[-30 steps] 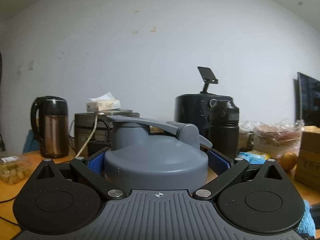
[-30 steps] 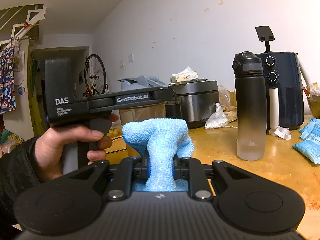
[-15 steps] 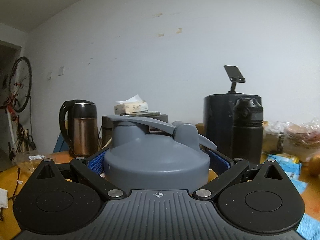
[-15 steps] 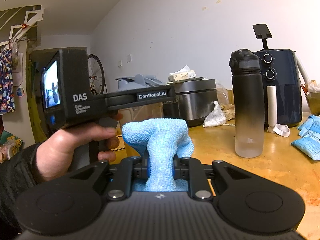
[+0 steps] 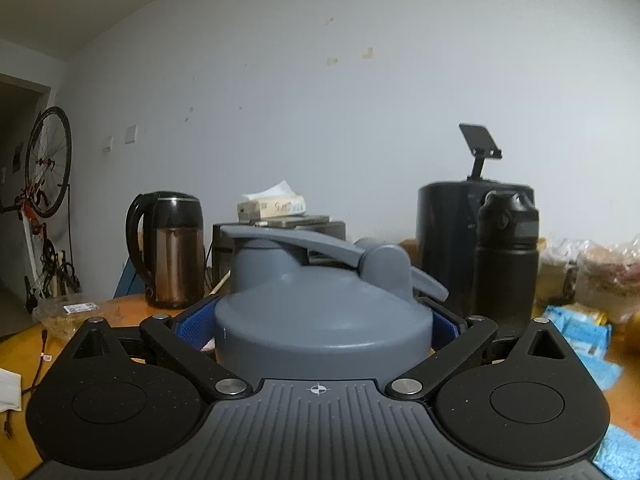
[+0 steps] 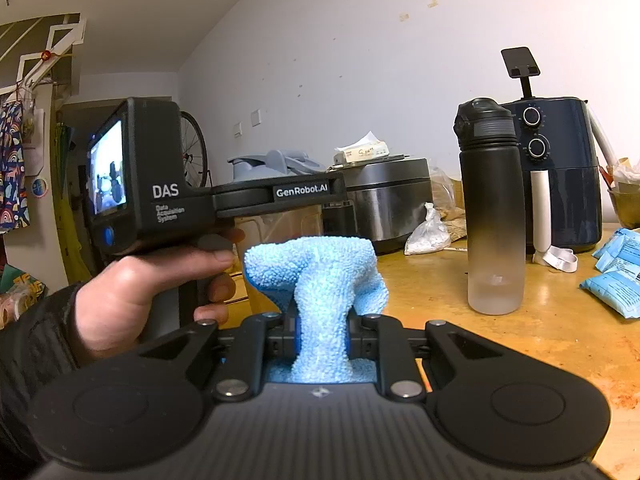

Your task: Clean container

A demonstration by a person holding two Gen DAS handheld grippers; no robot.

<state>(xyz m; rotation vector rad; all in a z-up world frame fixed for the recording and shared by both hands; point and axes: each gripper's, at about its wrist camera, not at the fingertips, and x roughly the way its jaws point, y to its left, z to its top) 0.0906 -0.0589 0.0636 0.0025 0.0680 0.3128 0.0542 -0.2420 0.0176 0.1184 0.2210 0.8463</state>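
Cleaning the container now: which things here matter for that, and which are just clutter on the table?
Job: grey-lidded container in left gripper; blue cloth in right gripper.

Clutter: kettle, black bottle, air fryer, rice cooker, blue packets.

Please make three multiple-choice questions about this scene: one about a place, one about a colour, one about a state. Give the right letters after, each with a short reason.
1. Where is the tissue pack?
A. on top of the rice cooker
B. under the kettle
C. inside the air fryer

2. What colour is the cloth in the right gripper?
A. red
B. light blue
C. white

3. What is the state of the left gripper?
A. open, holding nothing
B. shut on a spoon
C. shut on the grey container

Answers: 1 A, the pack lies on the cooker's lid. 2 B, the fabric is light blue. 3 C, its fingers press both sides of the lid.
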